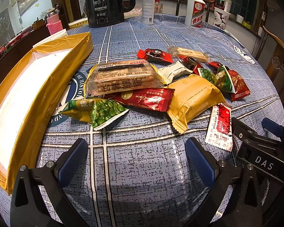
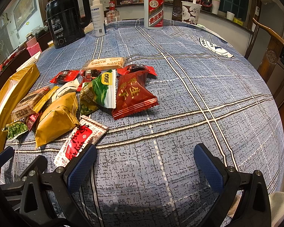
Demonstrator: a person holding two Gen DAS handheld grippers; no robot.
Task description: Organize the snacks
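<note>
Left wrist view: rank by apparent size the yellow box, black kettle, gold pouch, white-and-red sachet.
1. yellow box, though it sits nearest the camera
2. black kettle, though farthest and cut off at the top
3. gold pouch
4. white-and-red sachet

We see our left gripper (image 1: 136, 160), jaws apart, above the blue plaid worktop (image 1: 142, 170) | snack packets (image 1: 153, 87) heaped ahead | open yellow box (image 1: 28, 98) at left | right gripper (image 1: 262, 151) beside a red-and-white sachet (image 1: 220, 126).

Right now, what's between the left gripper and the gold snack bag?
Only bare tablecloth between the left gripper and the gold bag, in the left wrist view.
</note>
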